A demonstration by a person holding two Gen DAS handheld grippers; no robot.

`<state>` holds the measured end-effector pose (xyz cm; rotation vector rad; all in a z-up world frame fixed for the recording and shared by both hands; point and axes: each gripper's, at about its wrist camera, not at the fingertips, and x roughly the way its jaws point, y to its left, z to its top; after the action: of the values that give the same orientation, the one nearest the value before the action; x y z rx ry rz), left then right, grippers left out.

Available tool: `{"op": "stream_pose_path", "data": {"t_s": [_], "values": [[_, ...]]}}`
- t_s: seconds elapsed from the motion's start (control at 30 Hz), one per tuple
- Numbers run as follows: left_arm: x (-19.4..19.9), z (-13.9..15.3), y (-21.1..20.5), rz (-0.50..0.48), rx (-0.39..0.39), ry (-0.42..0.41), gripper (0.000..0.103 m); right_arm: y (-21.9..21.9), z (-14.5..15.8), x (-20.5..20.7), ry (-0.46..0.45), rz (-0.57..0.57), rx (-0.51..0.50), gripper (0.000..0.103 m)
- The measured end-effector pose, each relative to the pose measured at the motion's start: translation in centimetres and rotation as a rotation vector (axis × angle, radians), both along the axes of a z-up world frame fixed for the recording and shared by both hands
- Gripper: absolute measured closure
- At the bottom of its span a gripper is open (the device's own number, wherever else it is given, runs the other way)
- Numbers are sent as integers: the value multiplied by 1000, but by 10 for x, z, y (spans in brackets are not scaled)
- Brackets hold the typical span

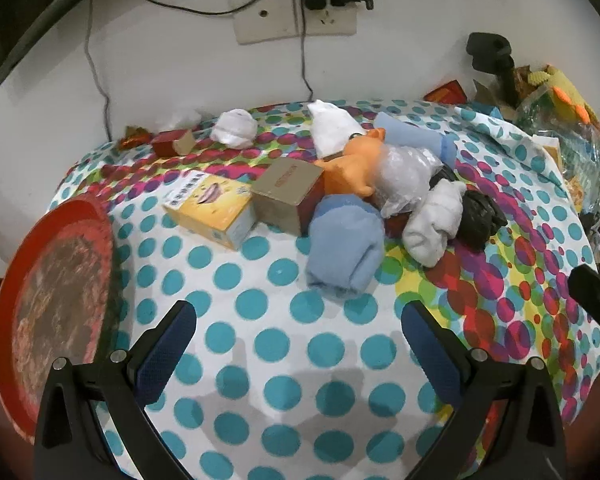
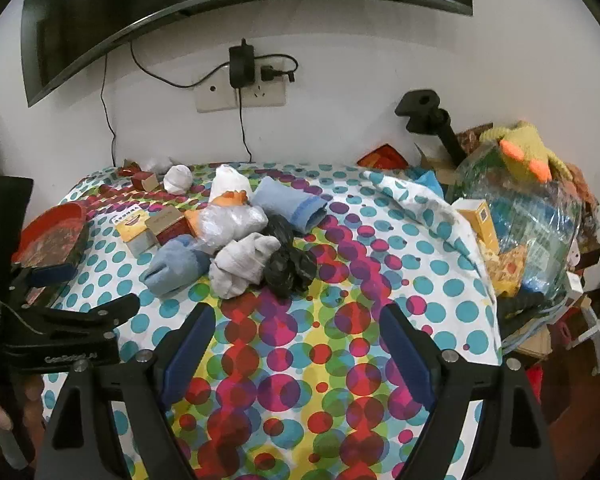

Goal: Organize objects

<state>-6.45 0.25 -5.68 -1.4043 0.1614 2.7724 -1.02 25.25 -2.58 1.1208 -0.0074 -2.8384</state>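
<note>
A pile lies mid-table on the dotted cloth point(image 1: 260, 344): a rolled blue sock point(image 1: 346, 248) point(image 2: 176, 266), a white sock point(image 1: 436, 224) point(image 2: 244, 264), a black bag point(image 1: 480, 216) point(image 2: 288, 268), a clear plastic bundle point(image 1: 408, 176), an orange toy point(image 1: 352, 168), a brown box point(image 1: 288, 190) and a yellow box point(image 1: 212, 208). My left gripper point(image 1: 298, 316) is open over bare cloth, just short of the blue sock. My right gripper point(image 2: 298, 312) is open too, nothing between its fingers, short of the black bag. The left gripper point(image 2: 60, 320) shows at that view's left edge.
A red tray point(image 1: 56, 312) point(image 2: 52, 232) sits at the table's left edge. Far back lie a white sock ball point(image 1: 234, 128), a small red box point(image 1: 172, 142) and a light blue sock point(image 1: 416, 136). Bags, a knitted yellow toy point(image 2: 520, 152) and a black stand point(image 2: 432, 116) crowd the right.
</note>
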Motion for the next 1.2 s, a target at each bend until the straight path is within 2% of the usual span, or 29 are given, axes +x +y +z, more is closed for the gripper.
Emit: {"op": "stream_pose_path", "data": {"t_s": [0.27,0.4,0.47,0.9,1.03,1.13,1.2], "values": [[-25,-11,12,-46,1,-10,2,5,-11,-11,-22,-5,-16,16],[-34,-19,15,-62,10,-31,12,7,-14,-15,-26,-5,-28,16],[-39,-23,14,-63,12,-40,21,8,-15,-16,-26,-6,-28,16],[-61,-36,21,-117,-2,-53,28,11,-26,-31,-56,-4,-51,16],[-67,-40,24,-132,24,-62,44,12,-28,-34,-56,0,-52,16],[-70,-40,22,-136,77,-72,54,13,-31,-36,-63,-2,-57,16],[-71,-40,20,-133,89,-67,57,13,-32,-38,-64,1,-63,16]]}}
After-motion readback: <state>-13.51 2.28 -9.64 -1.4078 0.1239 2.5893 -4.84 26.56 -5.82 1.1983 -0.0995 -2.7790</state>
